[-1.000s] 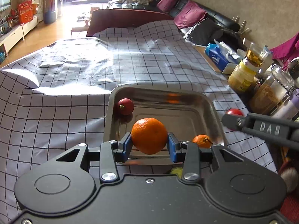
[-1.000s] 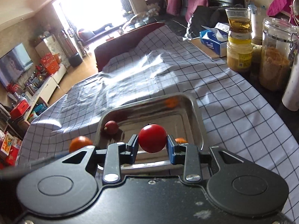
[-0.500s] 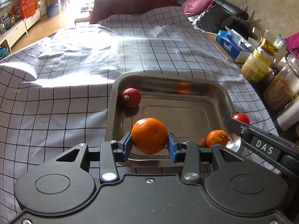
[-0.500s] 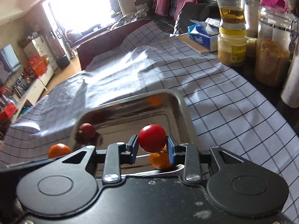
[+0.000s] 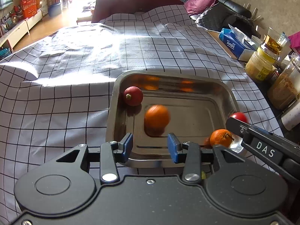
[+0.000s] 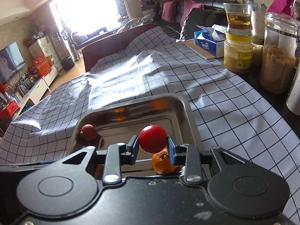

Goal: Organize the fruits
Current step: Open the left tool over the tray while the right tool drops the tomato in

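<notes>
So the left hand-held gripper (image 5: 150,146) is seen with its blue pads (image 5: 127,146) spread apart and still widening, nothing gripped between them. A blurred orange (image 5: 157,118) is caught just past the pads, over the floor of the steel tray (image 5: 187,78). The right hand-held gripper (image 6: 152,148) is clamped on a red tomato (image 6: 152,138), held above the tray's near right corner. Fruit count: two oranges, the blurred one plus a second orange (image 6: 163,164) sat in that near right corner under the tomato, one tomato, and one dark red fruit (image 5: 133,96) tucked in the far left corner. The tray is laid on a checked cloth (image 5: 75,65) over the tabletop. Three jars (image 6: 238,56) and one tissue box (image 6: 208,44) are lined along the right edge.
</notes>
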Demonstrator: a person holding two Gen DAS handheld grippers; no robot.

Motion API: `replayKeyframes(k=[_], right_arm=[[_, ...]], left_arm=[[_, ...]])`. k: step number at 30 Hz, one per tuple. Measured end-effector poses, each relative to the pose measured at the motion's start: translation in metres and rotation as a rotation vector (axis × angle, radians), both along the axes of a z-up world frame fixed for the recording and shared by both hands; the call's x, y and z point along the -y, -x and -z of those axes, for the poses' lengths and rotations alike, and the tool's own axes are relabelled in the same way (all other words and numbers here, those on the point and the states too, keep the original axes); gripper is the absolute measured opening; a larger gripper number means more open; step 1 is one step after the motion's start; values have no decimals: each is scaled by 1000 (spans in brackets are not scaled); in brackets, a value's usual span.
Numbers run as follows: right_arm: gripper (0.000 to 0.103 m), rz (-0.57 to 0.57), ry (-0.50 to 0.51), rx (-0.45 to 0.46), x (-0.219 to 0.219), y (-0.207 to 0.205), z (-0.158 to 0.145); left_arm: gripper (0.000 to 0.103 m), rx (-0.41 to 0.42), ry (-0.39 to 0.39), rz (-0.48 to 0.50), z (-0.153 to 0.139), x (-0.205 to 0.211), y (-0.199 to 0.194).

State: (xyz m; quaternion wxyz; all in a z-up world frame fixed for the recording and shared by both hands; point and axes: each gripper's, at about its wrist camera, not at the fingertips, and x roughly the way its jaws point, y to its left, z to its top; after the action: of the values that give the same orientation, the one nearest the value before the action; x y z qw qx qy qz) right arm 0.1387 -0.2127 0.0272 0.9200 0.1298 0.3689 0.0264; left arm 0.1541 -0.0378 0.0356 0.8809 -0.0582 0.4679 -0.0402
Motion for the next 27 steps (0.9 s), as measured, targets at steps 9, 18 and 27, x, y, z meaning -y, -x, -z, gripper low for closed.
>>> replayKeyframes(k=[9, 18, 27], right_arm=[[37, -6, -16, 35, 0, 3, -2], [37, -3, -6, 29, -1, 2, -1], [37, -4, 2, 21, -3, 2, 1]], left_arm=[[49, 2, -7, 4, 0, 2, 0], [49, -1, -11, 9, 2, 4, 0], [49, -3, -11, 12, 1, 4, 1]])
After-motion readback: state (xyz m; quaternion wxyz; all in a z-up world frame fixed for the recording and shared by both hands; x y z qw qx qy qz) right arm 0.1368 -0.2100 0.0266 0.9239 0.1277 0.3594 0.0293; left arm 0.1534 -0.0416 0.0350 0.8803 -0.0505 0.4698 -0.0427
